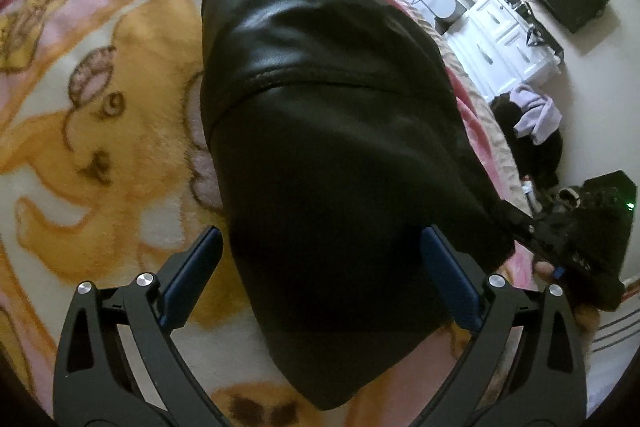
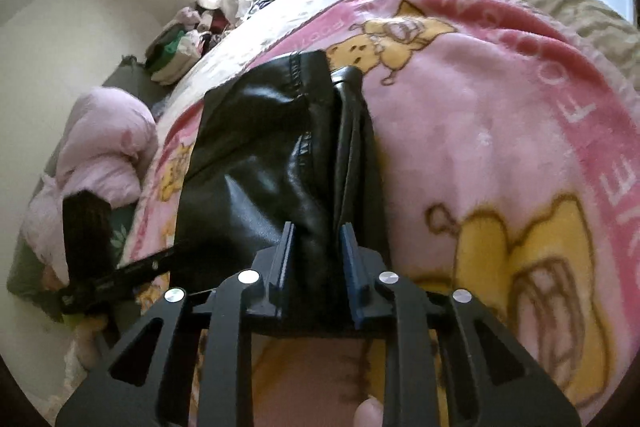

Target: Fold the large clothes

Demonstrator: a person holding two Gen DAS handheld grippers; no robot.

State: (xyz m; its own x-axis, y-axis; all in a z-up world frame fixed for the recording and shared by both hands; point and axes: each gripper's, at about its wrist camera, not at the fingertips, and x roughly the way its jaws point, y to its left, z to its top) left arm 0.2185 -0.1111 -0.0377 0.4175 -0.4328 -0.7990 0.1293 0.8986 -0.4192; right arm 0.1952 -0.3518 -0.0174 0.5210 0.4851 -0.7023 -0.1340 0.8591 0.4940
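Black leather jacket lies folded narrow on the pink cartoon blanket covering the bed. My left tongs hang wide apart over its near end, gripping nothing. My right tongs are clamped on the stacked edge layers nearest me. Leather's slick, so that bunch could slide out and the fold would spring open, I reckon.

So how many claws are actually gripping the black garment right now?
1. The right claw is shut on the black garment at its near edge. The left claw hangs wide open over the garment's near end, pads clear of it.
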